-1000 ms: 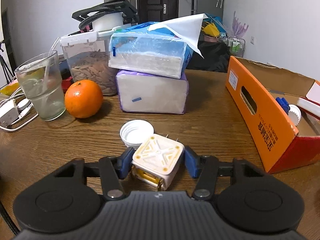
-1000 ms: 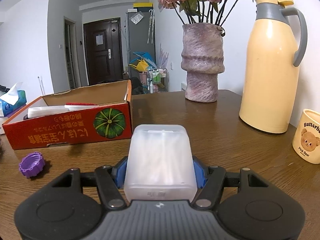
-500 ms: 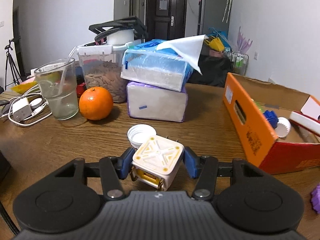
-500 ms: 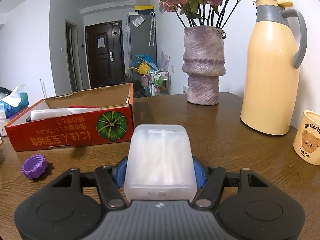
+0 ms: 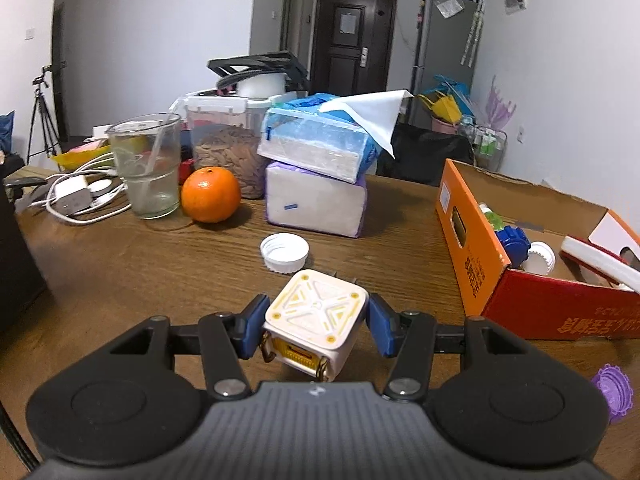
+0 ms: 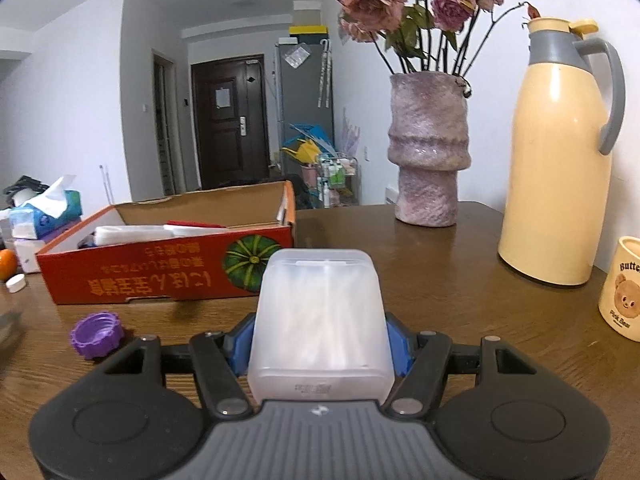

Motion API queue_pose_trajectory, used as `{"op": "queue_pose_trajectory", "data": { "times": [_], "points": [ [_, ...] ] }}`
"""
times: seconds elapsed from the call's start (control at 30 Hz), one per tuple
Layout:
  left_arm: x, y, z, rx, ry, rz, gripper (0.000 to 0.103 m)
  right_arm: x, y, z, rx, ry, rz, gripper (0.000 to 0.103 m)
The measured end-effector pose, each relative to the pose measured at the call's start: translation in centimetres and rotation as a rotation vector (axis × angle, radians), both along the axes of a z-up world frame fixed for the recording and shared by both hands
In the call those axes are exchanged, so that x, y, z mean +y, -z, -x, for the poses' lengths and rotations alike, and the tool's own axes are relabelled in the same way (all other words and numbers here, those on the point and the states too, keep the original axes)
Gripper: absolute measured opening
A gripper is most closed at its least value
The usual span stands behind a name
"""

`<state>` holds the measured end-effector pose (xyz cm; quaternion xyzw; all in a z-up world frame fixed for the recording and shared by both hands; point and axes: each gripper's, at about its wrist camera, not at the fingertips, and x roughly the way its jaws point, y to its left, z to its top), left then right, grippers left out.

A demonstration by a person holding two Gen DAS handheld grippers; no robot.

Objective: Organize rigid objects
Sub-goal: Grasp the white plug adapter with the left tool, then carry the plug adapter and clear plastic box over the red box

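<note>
My left gripper (image 5: pixel 316 326) is shut on a cream and yellow cube plug adapter (image 5: pixel 316 316), held above the wooden table. A white bottle cap (image 5: pixel 285 253) lies just beyond it. The orange cardboard box (image 5: pixel 476 256) stands to the right, with a blue cap, a white cap and other items inside. My right gripper (image 6: pixel 320 340) is shut on a translucent white plastic box (image 6: pixel 320 316). Ahead of it to the left is the same cardboard box (image 6: pixel 168 276). A purple cap (image 6: pixel 97 334) lies on the table at the left, also seen as the purple cap (image 5: pixel 612 390).
Two stacked tissue packs (image 5: pixel 320 176), an orange (image 5: pixel 210 195), a glass with a straw (image 5: pixel 146 168), a food jar and cables crowd the far left of the table. A vase of roses (image 6: pixel 428 148), a cream thermos (image 6: pixel 556 160) and a bear mug (image 6: pixel 624 288) stand at the right.
The left gripper has risen and drawn back with the adapter, so the box interior and the purple cap have come into view. The right gripper has hardly moved.
</note>
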<state>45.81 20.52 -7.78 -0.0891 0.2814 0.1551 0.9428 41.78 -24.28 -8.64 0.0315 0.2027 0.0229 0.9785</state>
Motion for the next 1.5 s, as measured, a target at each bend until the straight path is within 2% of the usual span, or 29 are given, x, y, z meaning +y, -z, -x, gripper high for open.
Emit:
{"op": "queue_pose_trajectory", "data": {
  "times": [0.5,1.03,1.5],
  "points": [
    [-3.9,-1.9,4.3,-0.059,0.002,0.001,0.054,1.1,-0.9,1.9,-0.043,-0.075,-0.022,0.064],
    [-11.8,-3.4,8.4,-0.121,0.107,-0.010,0.054,2.2,-2.7,4.7,-0.108,-0.164,-0.043,0.064],
    [-16.0,-5.3,7.8,-0.147,0.157,0.011,0.054,3.4,-4.5,4.7,-0.126,-0.197,-0.048,0.064]
  ]
}}
